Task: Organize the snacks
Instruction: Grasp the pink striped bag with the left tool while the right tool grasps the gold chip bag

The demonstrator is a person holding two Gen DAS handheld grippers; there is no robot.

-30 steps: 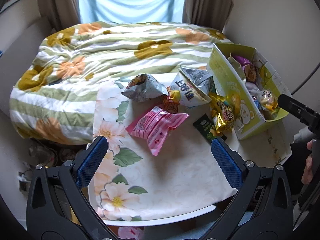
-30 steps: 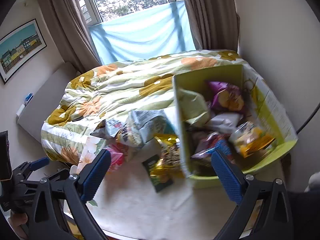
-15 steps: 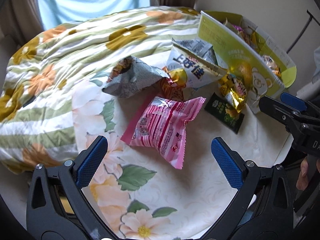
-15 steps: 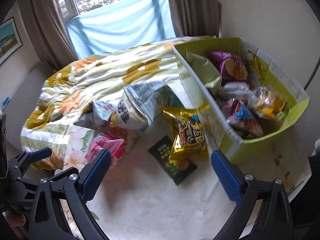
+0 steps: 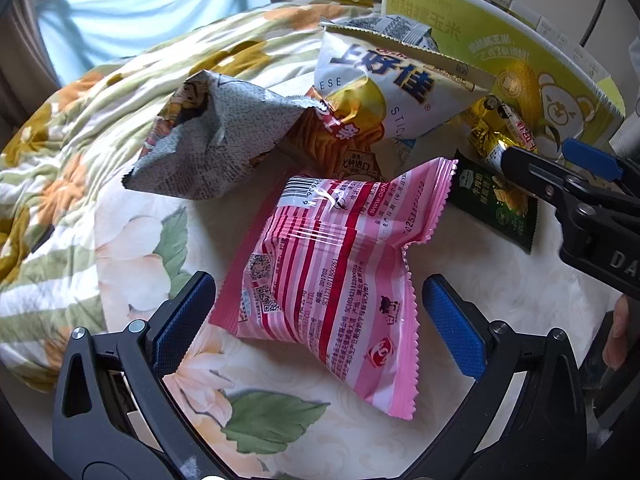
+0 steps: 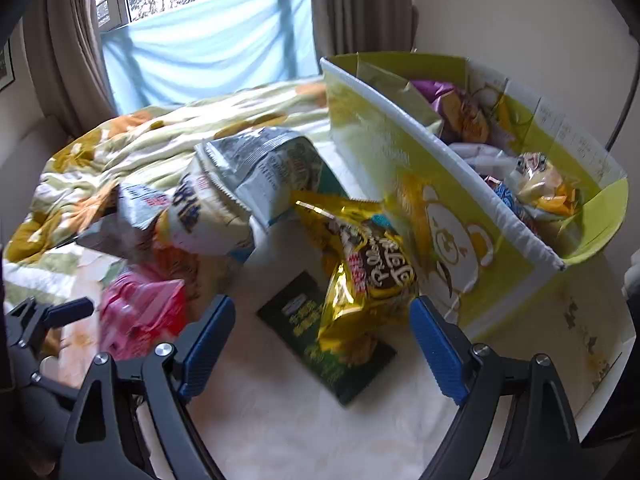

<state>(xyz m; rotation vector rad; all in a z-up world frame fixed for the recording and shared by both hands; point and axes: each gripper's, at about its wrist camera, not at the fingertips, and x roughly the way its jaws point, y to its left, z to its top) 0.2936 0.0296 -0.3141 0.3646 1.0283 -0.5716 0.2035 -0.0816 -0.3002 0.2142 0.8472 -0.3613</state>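
Observation:
A pink striped snack packet (image 5: pixel 332 276) lies on the floral tablecloth (image 5: pixel 132 248). My left gripper (image 5: pixel 318 324) is open and straddles it, with both blue pads just clear of its edges. My right gripper (image 6: pixel 322 346) hangs over a gold packet (image 6: pixel 360 276) that rests on a flat dark green packet (image 6: pixel 320 340). Its jaws are closing with both packets between them and no pad touching. The yellow-green cardboard box (image 6: pixel 440 208) to the right holds several snacks. A grey packet (image 5: pixel 212 148), a white and blue bag (image 5: pixel 384 88) and an orange packet (image 5: pixel 340 136) are piled behind.
A flowered, striped quilt (image 5: pixel 100 92) covers the bed beyond the table. Behind it is a window with blue cloth (image 6: pixel 208 64) and brown curtains. The right gripper (image 5: pixel 552 158) reaches in from the right edge of the left wrist view, with a hand (image 5: pixel 618 336) below it.
Both grippers have come down toward the table. The left one now frames the pink packet. The right one has closed in on the gold packet and its jaws have narrowed.

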